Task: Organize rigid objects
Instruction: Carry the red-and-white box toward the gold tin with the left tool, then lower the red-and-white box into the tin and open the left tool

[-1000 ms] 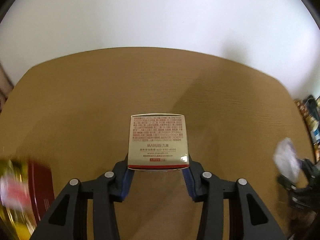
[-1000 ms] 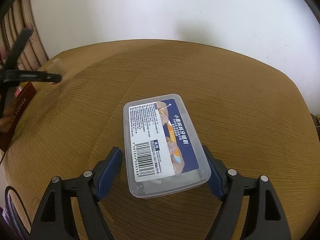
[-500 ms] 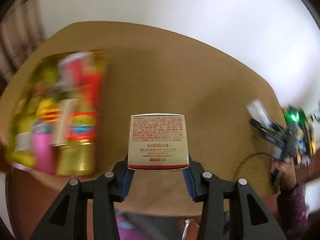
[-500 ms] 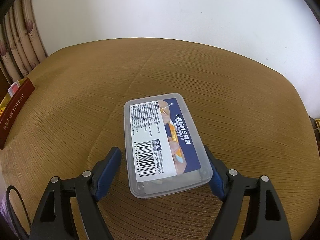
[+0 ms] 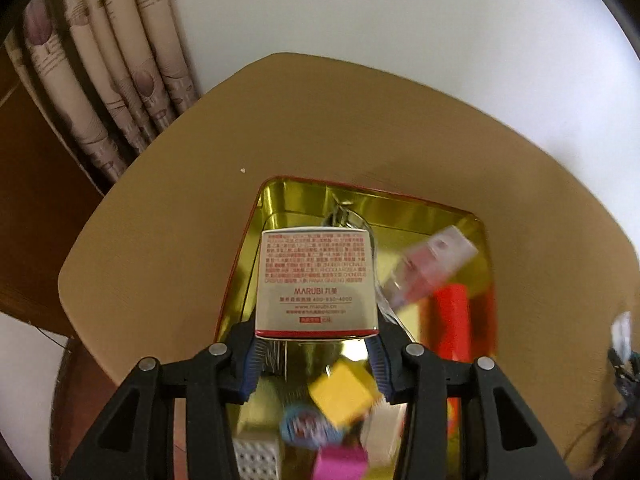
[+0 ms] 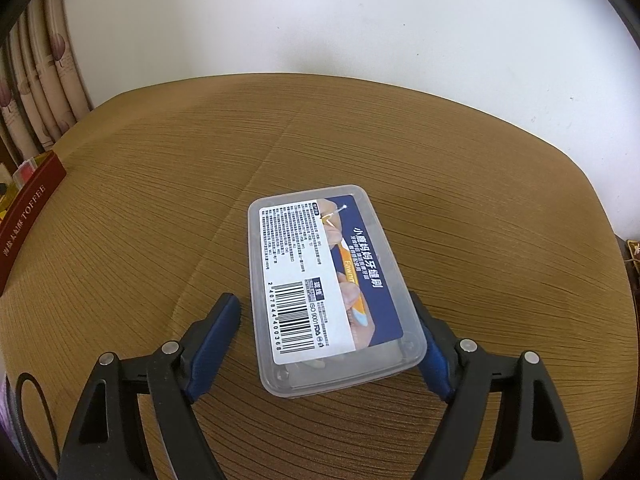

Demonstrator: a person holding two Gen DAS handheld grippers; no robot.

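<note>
Your left gripper pinches the gold MARUBI box by its lower edge, both blue pads pressed on its sides. The box hangs above the open gold tin, which sits on the brown table. Inside the tin: a yellow block, a red box, a clear packet, a pink block, all blurred.

Your right gripper stands spread around the clear plastic case, which lies flat on the table. Left pad apart from the case; whether the right pad touches it, I cannot tell. A dark red TOFFEE box sits at the table's left edge.
</note>
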